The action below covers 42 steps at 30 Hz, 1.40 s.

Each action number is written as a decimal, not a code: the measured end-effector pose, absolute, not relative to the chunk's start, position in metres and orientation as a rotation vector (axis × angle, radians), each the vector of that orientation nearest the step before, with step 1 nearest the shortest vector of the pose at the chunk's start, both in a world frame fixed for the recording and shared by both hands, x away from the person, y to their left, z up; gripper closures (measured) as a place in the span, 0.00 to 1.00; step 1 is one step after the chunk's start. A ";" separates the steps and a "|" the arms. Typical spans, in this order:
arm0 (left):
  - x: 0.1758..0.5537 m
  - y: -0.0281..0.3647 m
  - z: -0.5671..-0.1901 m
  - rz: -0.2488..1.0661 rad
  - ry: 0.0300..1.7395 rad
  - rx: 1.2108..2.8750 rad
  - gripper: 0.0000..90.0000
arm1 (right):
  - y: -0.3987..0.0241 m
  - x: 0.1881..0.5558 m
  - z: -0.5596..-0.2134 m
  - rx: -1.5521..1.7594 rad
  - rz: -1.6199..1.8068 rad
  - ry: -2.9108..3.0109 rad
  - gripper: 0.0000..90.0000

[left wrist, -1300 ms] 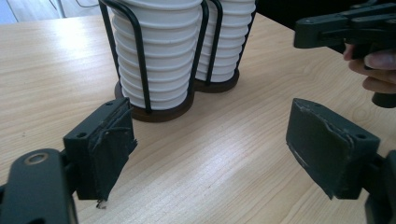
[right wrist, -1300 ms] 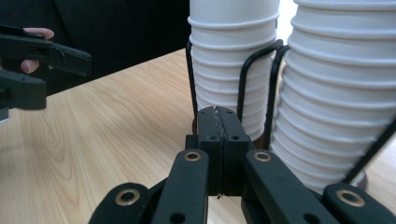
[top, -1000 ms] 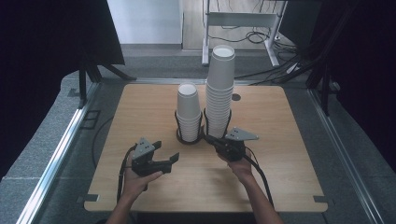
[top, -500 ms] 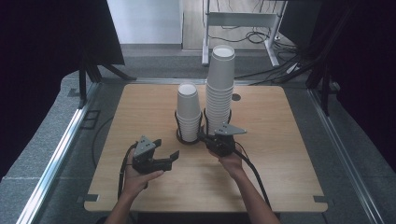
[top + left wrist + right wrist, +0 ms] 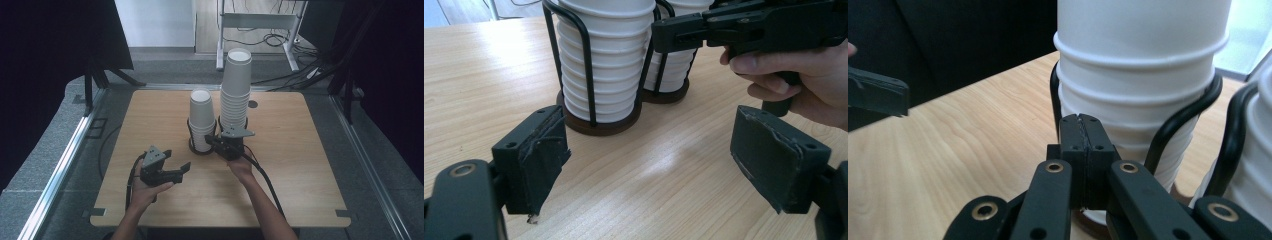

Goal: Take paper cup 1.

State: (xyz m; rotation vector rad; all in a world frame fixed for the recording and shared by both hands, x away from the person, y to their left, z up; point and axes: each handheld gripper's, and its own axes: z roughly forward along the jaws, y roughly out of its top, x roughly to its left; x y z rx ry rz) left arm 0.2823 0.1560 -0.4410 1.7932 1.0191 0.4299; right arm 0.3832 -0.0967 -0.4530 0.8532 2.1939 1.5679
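Note:
Two stacks of white paper cups stand in black wire holders at mid-table: a short stack (image 5: pixel 201 117) and, to its right, a tall stack (image 5: pixel 235 85). My right gripper (image 5: pixel 209 140) is shut with nothing between its jaws. Its tip (image 5: pixel 1081 122) points at the lower part of the short stack (image 5: pixel 1138 65), very near the wire holder (image 5: pixel 1198 110); I cannot tell whether they touch. My left gripper (image 5: pixel 178 160) is held open in front of the stacks at the left, its jaws wide apart (image 5: pixel 649 165) above bare wood. The short stack (image 5: pixel 604 60) lies ahead of it.
The wooden table (image 5: pixel 300 150) has bare room to the left, right and front of the stacks. Cables trail from both grippers toward the near edge. A metal rail (image 5: pixel 65 160) runs along the left, and a white desk frame (image 5: pixel 260 22) stands beyond the far edge.
My right gripper has moved left and a little away from the person, from in front of the tall stack to the base of the short stack. The left gripper has stayed put.

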 end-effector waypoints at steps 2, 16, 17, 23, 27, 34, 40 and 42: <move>0.283 0.157 -0.441 0.428 1.022 1.787 0.17 | -0.094 0.384 -0.451 0.845 1.561 2.187 1.00; 0.283 0.161 -0.439 0.417 1.027 1.761 0.17 | -0.087 0.392 -0.445 0.845 1.589 2.183 1.00; 0.283 0.161 -0.439 0.418 1.028 1.761 0.17 | -0.087 0.392 -0.445 0.844 1.589 2.184 0.99; 0.289 0.159 -0.439 0.411 1.064 1.735 0.16 | -0.087 0.392 -0.444 0.842 1.592 2.190 0.99; 0.293 0.156 -0.434 0.426 1.068 1.755 0.16 | -0.088 0.393 -0.444 0.844 1.598 2.192 0.99; 0.302 0.150 -0.420 0.471 1.048 1.758 0.14 | -0.088 0.393 -0.441 0.845 1.596 2.186 0.99; 0.319 0.146 -0.403 0.509 1.039 1.756 0.11 | -0.086 0.393 -0.442 0.841 1.589 2.200 0.99; 0.326 0.145 -0.398 0.518 1.042 1.753 0.10 | -0.085 0.393 -0.442 0.838 1.586 2.199 0.98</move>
